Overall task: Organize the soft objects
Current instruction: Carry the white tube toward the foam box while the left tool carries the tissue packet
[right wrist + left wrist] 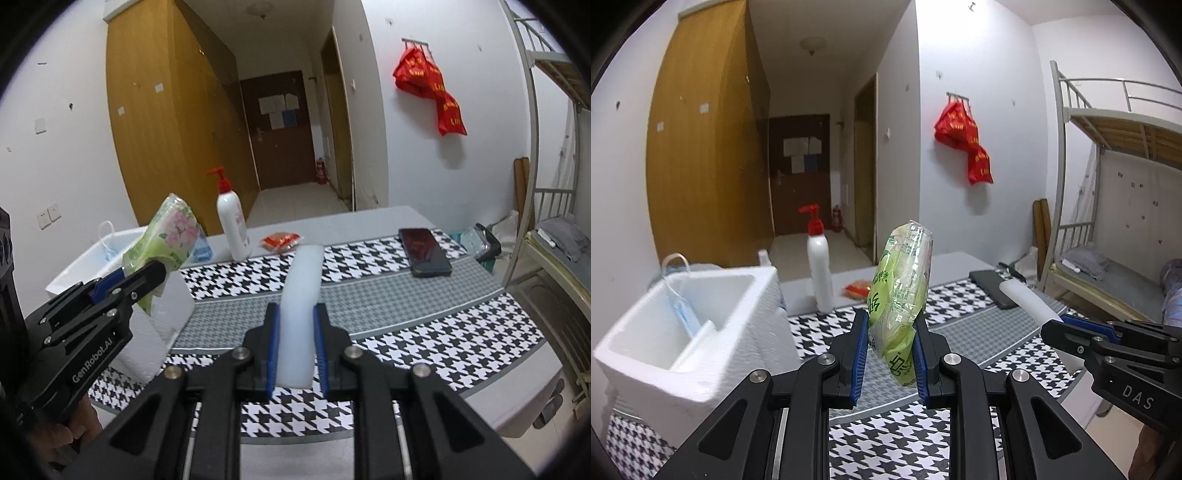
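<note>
My left gripper (891, 325) is shut on a green tissue pack (900, 295) and holds it upright above the table, just right of the white foam box (635, 343). From the right wrist view the pack (166, 236) hangs over the box's near corner (162, 317). My right gripper (297, 317) is shut on a white foam block (299, 295) held above the table's middle. The block also shows in the left wrist view (1030, 301), at the right. A blue face mask (681, 314) lies inside the box.
A white pump bottle with a red top (820, 266) stands behind the box. A red snack packet (281, 240) lies near it. A black phone (424, 251) lies at the far right of the houndstooth cloth (424, 325). A bunk bed (1108, 221) stands right of the table.
</note>
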`<state>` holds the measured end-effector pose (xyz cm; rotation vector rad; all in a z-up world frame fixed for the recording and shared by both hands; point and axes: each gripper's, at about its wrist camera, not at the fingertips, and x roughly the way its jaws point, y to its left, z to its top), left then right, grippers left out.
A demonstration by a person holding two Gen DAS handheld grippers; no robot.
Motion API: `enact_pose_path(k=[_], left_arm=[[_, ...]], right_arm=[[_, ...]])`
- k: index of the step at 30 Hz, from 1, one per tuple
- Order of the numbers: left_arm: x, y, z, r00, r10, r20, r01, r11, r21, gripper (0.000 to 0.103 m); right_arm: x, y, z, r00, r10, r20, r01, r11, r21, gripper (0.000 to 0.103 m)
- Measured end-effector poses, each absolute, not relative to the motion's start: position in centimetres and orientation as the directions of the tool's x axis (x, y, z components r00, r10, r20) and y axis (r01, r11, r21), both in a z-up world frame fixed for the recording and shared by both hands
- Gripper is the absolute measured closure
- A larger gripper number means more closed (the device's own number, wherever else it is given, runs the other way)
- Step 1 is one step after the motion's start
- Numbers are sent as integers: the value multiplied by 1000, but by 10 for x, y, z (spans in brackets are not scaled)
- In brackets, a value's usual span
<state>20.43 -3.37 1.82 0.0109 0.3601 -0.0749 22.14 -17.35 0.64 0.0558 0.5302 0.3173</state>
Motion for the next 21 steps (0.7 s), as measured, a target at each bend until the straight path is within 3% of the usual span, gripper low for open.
enact_pose_path(k=[21], left_arm=[[143, 0, 54, 970, 47, -239, -39, 999, 38, 79]], right_arm=[[179, -160, 43, 838, 412, -357, -393, 911, 129, 82]])
